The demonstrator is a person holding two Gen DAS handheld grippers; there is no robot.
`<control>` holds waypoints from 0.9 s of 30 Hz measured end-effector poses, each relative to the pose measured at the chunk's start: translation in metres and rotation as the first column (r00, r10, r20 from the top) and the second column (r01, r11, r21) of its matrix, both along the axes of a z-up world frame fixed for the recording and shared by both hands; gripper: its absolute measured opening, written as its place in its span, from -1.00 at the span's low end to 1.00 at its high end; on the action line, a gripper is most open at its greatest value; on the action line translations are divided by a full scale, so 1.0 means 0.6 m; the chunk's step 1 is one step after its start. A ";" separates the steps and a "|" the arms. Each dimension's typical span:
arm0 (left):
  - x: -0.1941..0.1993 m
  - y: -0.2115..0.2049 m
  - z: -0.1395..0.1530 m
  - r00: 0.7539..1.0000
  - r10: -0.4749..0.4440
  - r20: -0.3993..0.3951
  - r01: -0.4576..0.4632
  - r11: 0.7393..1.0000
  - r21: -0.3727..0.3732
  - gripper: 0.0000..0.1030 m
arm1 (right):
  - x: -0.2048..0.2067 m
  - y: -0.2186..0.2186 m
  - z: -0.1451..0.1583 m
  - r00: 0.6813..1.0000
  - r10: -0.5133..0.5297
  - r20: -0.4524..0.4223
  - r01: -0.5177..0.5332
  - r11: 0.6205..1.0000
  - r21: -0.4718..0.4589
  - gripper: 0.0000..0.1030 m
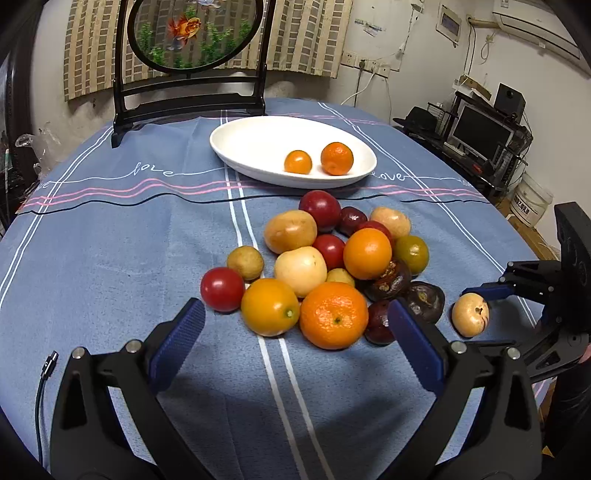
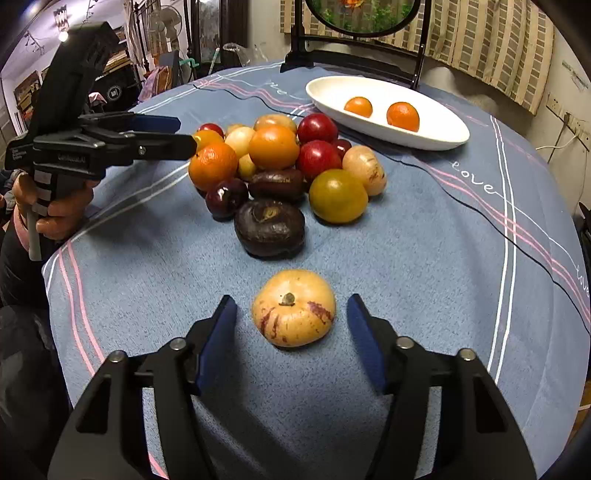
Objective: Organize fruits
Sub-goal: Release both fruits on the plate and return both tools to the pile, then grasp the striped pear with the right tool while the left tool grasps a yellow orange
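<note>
A pale yellow fruit with purple streaks (image 2: 293,308) lies alone on the blue tablecloth. It sits between the fingers of my right gripper (image 2: 291,300), which is open with a gap on each side. The same fruit (image 1: 470,314) shows at the right of the left wrist view. A pile of oranges, red, yellow and dark purple fruits (image 1: 332,258) lies mid-table. My left gripper (image 1: 295,308) is open and wide just before a big orange (image 1: 333,315), holding nothing. Behind the pile, a white oval dish (image 1: 258,136) holds two small oranges (image 1: 298,161) (image 1: 337,158).
A black-framed round goldfish screen (image 1: 192,33) stands at the table's far edge behind the dish. A black cable (image 1: 48,369) lies on the cloth at the left. A person's hand (image 2: 62,214) holds the left gripper. A desk with a monitor (image 1: 480,129) stands beyond the table.
</note>
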State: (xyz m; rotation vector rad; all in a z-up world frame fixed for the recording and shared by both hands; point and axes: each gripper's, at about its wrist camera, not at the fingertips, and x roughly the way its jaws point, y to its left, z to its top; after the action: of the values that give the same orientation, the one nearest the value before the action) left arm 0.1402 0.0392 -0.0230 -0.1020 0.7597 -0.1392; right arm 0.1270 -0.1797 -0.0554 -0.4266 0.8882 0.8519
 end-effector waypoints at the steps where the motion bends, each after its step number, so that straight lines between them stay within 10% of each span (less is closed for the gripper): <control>1: -0.001 0.000 0.001 1.000 -0.003 0.004 0.003 1.000 -0.002 0.96 | 0.000 0.001 0.000 1.000 -0.001 -0.002 0.001 1.000 -0.001 0.00; 6: -0.004 -0.009 0.002 0.999 -0.038 0.013 0.038 0.999 0.002 0.96 | 0.012 -0.002 0.012 0.999 -0.052 -0.013 0.053 0.998 0.033 -0.17; 13: -0.017 -0.054 0.007 0.980 -0.193 0.047 0.190 0.980 0.064 0.95 | 0.082 -0.006 0.085 0.977 -0.215 -0.003 0.202 0.913 0.356 -0.17; 21: -0.021 -0.073 0.009 0.974 -0.217 0.062 0.205 0.966 0.158 0.53 | 0.079 0.001 0.059 0.981 -0.185 -0.053 0.192 0.923 0.334 -0.17; 27: 0.000 -0.003 0.000 0.993 -0.117 -0.008 0.117 0.989 0.087 0.18 | 0.068 -0.003 0.066 0.983 -0.178 -0.051 0.184 0.916 0.356 -0.17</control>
State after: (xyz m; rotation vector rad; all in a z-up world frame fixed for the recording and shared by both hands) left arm 0.1405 0.0376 -0.0228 0.0257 0.7740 -0.2168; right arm 0.1676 -0.1817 -0.0157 -0.0153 0.7537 0.8258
